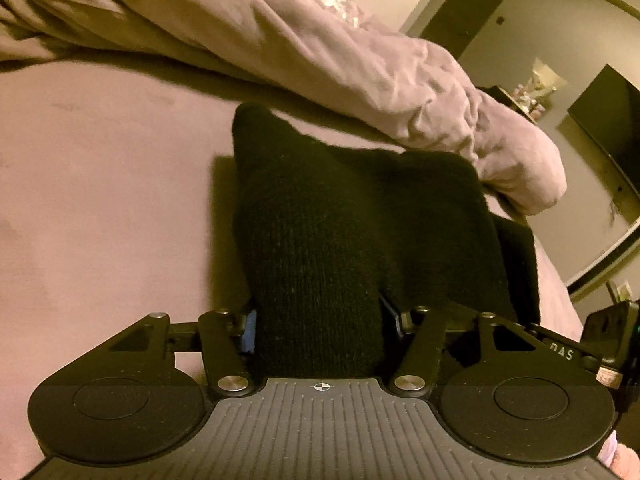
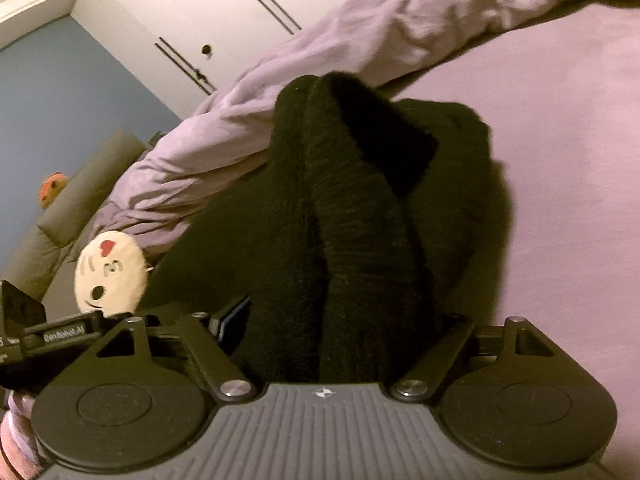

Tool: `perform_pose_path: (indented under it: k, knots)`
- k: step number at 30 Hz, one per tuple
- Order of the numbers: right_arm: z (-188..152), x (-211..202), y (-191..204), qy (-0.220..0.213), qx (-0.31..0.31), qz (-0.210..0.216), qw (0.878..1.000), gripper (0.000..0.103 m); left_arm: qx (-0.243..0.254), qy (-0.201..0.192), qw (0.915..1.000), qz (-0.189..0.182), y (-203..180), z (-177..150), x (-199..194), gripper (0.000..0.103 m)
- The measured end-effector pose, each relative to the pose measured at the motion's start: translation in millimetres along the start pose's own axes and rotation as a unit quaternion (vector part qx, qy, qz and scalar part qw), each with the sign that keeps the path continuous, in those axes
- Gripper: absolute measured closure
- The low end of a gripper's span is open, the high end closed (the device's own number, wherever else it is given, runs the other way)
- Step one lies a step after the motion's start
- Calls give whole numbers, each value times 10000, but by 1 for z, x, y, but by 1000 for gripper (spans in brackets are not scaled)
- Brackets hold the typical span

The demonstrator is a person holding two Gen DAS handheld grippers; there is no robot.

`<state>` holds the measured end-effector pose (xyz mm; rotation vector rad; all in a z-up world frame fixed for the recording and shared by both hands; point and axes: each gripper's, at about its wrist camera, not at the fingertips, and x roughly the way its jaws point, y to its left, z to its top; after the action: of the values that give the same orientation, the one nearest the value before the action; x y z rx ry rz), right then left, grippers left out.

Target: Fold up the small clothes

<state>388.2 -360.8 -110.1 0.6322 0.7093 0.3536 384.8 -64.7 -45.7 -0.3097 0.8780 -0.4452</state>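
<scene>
On the bed (image 1: 100, 184), which has a pale mauve sheet, lies a black knitted garment (image 1: 320, 220), thick and ribbed. A part of it rises in a fold between both tools, the rest spreads flat on the sheet.

The left tool (image 1: 318, 332) has the garment between its two fingers (image 1: 249, 332). The blue pads stand against the knit on both sides and seem to press it, so this tool grips the garment.

The right tool (image 2: 340, 332) also has the black knit between its fingers (image 2: 234, 328). Here the cloth covers the right finger fully, and I cannot tell if the pads press on it or only stand around it.

Behind the garment a crumpled duvet (image 1: 360, 60) of the same mauve colour runs across the bed, just beside the cloth. Further away, beside a grey cushion (image 2: 60, 216), there is a round cream plush toy (image 2: 110, 270) with a red heart. No container is to see here.
</scene>
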Motion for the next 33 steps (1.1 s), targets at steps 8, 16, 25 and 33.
perform_pose_path:
  k: [8, 16, 25, 33]
  knots:
    - [-22, 35, 59, 340, -276, 310, 9986, 29, -142, -234, 9968, 751, 57, -4, -58, 39]
    - [-37, -40, 81, -1012, -652, -824, 9893, 25, 479, -750, 9878, 1281, 62, -35, -113, 34]
    - [5, 7, 114, -723, -1182, -1237, 9826, 57, 321, -659, 9921, 1018, 45, -42, -88, 23]
    - [-13, 35, 74, -368, -1696, -1943, 9655, 86, 618, -569, 9889, 1223, 36, -53, -64, 9]
